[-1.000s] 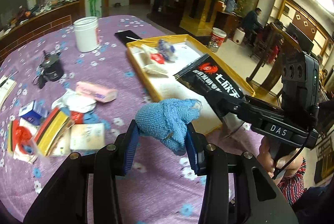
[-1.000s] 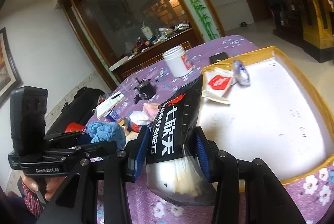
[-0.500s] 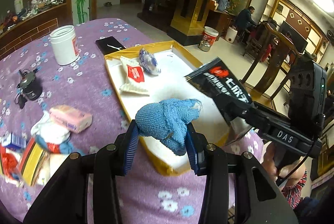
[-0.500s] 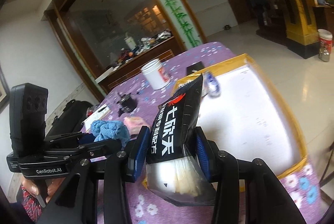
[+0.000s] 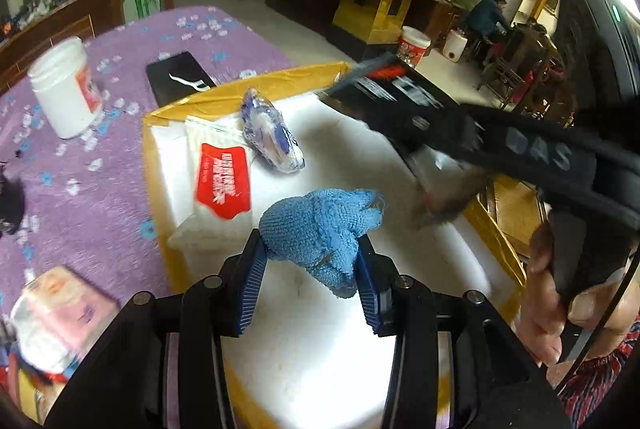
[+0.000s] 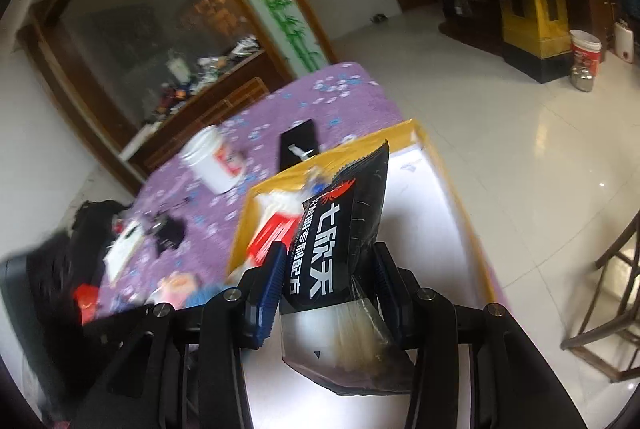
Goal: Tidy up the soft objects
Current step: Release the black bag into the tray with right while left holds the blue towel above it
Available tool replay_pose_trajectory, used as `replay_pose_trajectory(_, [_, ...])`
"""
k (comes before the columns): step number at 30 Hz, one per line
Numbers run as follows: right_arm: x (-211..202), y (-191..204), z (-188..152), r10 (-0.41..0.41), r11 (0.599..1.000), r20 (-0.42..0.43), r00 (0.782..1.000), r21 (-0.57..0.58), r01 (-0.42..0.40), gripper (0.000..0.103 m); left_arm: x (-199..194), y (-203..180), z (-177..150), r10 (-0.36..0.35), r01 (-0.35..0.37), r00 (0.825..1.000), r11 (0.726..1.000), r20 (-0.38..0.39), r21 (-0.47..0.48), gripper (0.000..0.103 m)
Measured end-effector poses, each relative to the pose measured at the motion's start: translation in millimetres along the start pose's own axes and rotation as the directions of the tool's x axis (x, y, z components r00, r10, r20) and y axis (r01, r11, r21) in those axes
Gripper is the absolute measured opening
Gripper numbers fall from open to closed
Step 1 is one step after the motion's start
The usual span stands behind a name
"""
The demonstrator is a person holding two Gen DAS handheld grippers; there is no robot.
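My left gripper (image 5: 310,271) is shut on a blue knitted cloth (image 5: 320,229) and holds it above the near part of a white tray with a yellow rim (image 5: 160,165). My right gripper (image 6: 328,293) is shut on a black snack packet with white characters (image 6: 340,225), held over the same tray (image 6: 452,189). It shows blurred in the left wrist view (image 5: 400,89) at the tray's right side. In the tray lie a white tissue pack with a red label (image 5: 220,177) and a blue-white wrapped packet (image 5: 272,137).
A purple flowered tablecloth (image 5: 80,169) carries a white jar (image 5: 64,89), a black phone (image 5: 180,77) and a pink pack (image 5: 60,313) among loose items at the left. The table edge drops to a tiled floor (image 6: 540,109); a wooden chair (image 6: 612,309) stands right.
Both grippers have moved from above the tablecloth to over the tray, each keeping its object. The right gripper swung further over the tray's right side.
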State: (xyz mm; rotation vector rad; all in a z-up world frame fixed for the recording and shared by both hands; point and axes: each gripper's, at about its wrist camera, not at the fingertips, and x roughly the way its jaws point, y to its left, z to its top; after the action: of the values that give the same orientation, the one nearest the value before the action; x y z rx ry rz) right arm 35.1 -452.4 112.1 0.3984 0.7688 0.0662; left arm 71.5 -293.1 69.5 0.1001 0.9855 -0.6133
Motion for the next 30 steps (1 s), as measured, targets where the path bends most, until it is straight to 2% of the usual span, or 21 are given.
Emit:
replay_pose_trajectory(4, [43,-1,25,-0.066,0.998,-0.062,0.996,-0.013,0.065,0.045,18,0,3,0.021,-0.021,0.999,1.000,-0.033,-0.018,0.040])
replay_pose_trajectory(8, [76,-4,29,-0.095,0.995,-0.103,0.990,-0.021,0.093,0.045,26,0,4,0.036,-0.037,0.999,0.999,-0.041,-0.031,0.040])
replay_pose_trajectory(14, [106,-9,34,-0.096,0.995,-0.113,0.989,-0.009,0.096,0.045,35,8,6,0.035,-0.038,0.999,0.996,-0.028,-0.084,0.041])
replay_pose_trajectory(18, [109,-14,35,-0.110,0.994,-0.109,0.988,0.003,0.111,0.049,35,10,5,0.021,-0.023,1.000,0.995,-0.021,-0.102,0.045])
replay_pose_trajectory(24, [107,-18,36,-0.071,0.996,-0.113,0.991,0.042,0.076,0.051,31,9,5,0.006,-0.008,1.000,0.994,-0.020,-0.106,0.050])
replay_pose_trajectory(27, [98,-17,36,-0.062,0.997,-0.095,0.994,0.044,0.066,0.060,27,9,4,-0.012,0.010,1.000,0.993,-0.022,-0.117,0.050])
replay_pose_trajectory(30, [87,-16,34,-0.044,0.998,-0.077,0.996,0.046,0.047,0.060,21,8,4,-0.020,0.018,1.000,0.994,-0.011,-0.111,0.050])
